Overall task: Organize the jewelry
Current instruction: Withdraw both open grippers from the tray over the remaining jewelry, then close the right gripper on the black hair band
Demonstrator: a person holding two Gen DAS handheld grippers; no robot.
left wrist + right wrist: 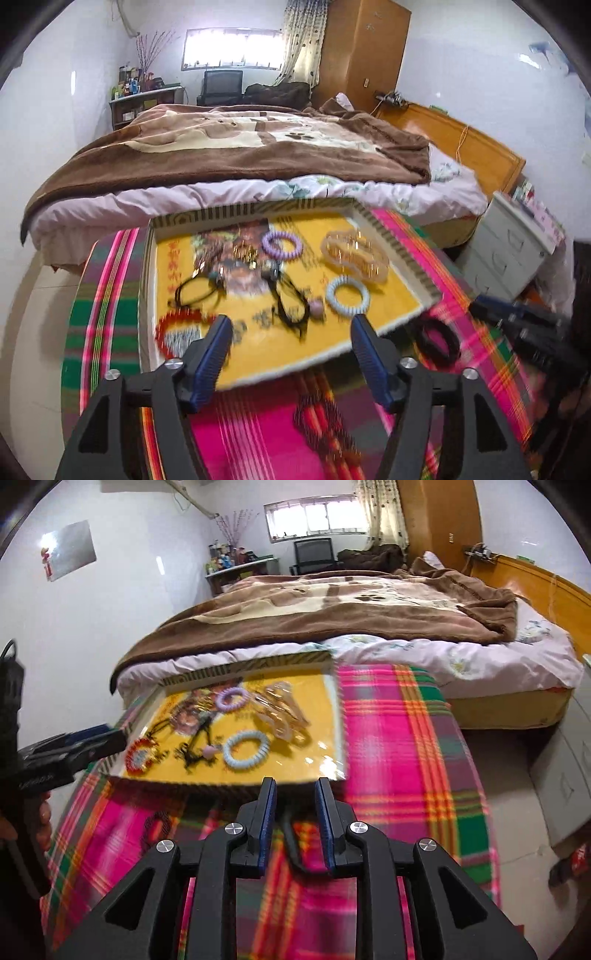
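A shallow tray (258,210) with a yellow lining and a striped rim lies on the plaid cloth. In it are a purple spiral hair tie (282,245), a light blue spiral hair tie (347,297), a clear clip (354,256), black hair ties (291,310) and a red bead bracelet (177,325). My left gripper (291,326) hovers open over the tray's near edge, nothing between its fingers. My right gripper (295,784) is open just short of the tray (236,670). A black hair band (293,845) lies on the cloth under its gap. A dark beaded bracelet (325,424) lies on the cloth.
The plaid cloth (399,738) covers a round table that drops off at right and left. A bed with a brown blanket (240,147) stands right behind the table. A white drawer cabinet (513,251) is at the right. A hand (42,816) holds the left gripper's handle.
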